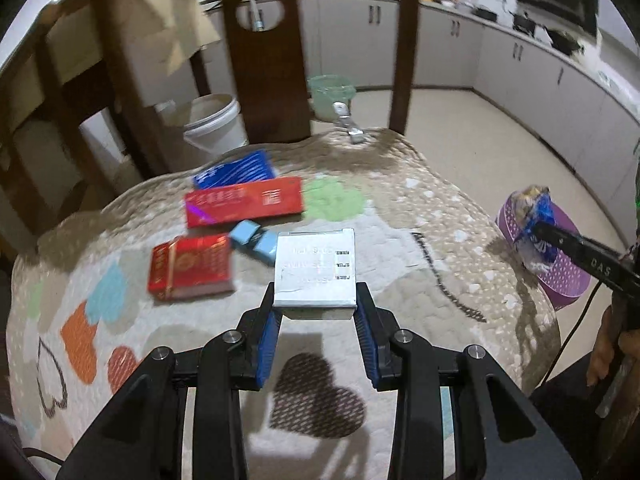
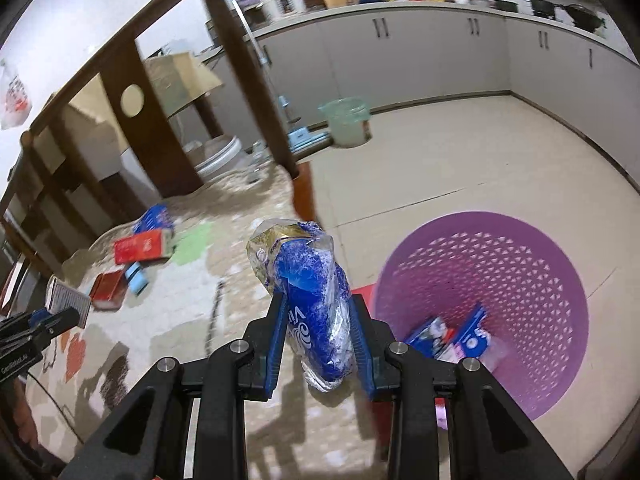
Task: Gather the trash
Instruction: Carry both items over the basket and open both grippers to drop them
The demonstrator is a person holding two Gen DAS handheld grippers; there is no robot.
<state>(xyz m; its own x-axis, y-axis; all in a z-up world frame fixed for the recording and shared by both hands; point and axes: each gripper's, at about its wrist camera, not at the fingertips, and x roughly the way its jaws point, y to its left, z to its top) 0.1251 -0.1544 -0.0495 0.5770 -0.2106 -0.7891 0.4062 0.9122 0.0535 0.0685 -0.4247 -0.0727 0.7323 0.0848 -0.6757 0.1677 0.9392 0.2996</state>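
Left gripper [image 1: 316, 312]: pads pinch white box [image 1: 315, 268], box raised above quilted table cover [image 1: 420, 216].
Right gripper [image 2: 318, 334]: clamped on crumpled blue wrapper [image 2: 312, 280], held beside table edge, near purple basket [image 2: 532, 264] on floor.
Basket contents: blue packets [image 2: 460, 336].
On cover: two red boxes [image 1: 244, 202] [image 1: 190, 266], blue packet [image 1: 236, 170], small light-blue box [image 1: 254, 240].

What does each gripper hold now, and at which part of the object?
The left gripper holds a white box by the two sides of its near end. The right gripper holds a crumpled blue wrapper by the sides of its lower half.
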